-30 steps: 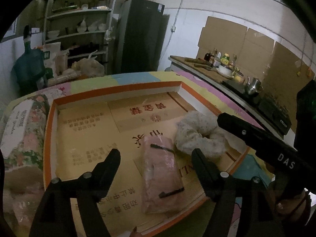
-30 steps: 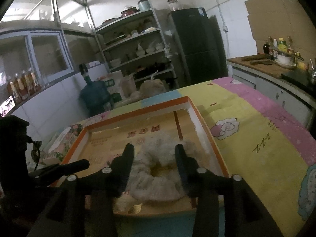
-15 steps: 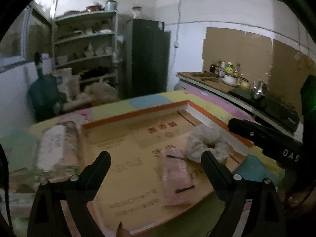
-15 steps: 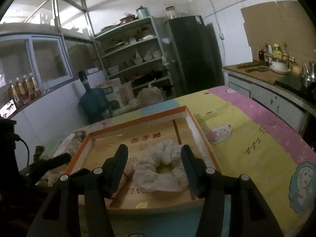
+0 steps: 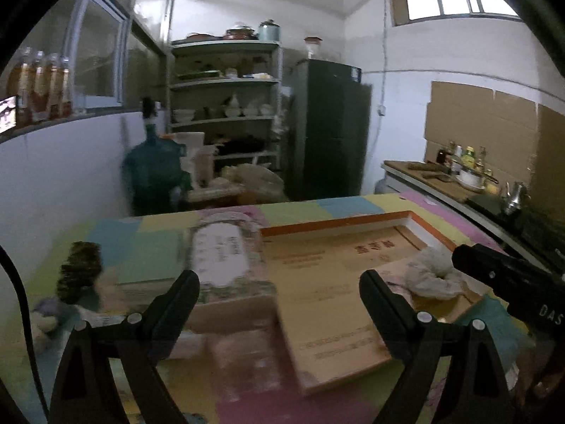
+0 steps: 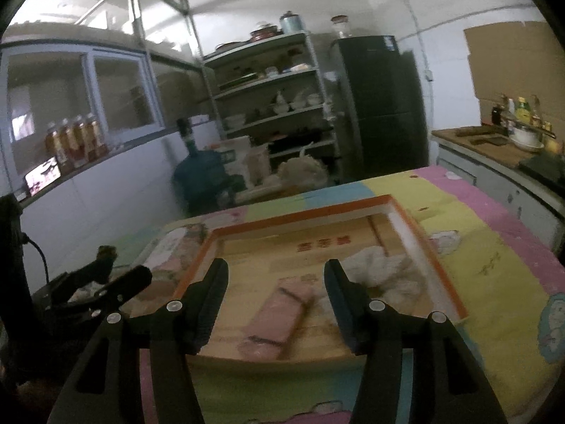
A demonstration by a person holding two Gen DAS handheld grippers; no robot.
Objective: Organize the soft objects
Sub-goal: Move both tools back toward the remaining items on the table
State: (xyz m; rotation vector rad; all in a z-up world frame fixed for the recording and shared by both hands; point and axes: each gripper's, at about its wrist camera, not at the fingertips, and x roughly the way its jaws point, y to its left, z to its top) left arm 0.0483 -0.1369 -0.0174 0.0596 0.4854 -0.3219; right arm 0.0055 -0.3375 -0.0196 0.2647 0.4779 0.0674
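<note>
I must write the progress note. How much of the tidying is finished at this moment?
Done: a white scrunchie and a pink pouch lie in the cardboard tray. In hand: nothing; left gripper and right gripper are open. Left: a dark fluffy item sits on the bedsheet outside the tray.

My right gripper (image 6: 275, 282) has matt black plastic fingers with small shiny metal screws. At my 12 o'clock the tray (image 6: 438, 268) is plain matt cardboard with an orange rim. In it, at 1 o'clock, the scrunchie (image 6: 385, 272) looks fluffy cloth; the pink pouch (image 6: 279, 318) is smooth. The tablecloth (image 6: 494, 275) is soft printed fabric.
</note>
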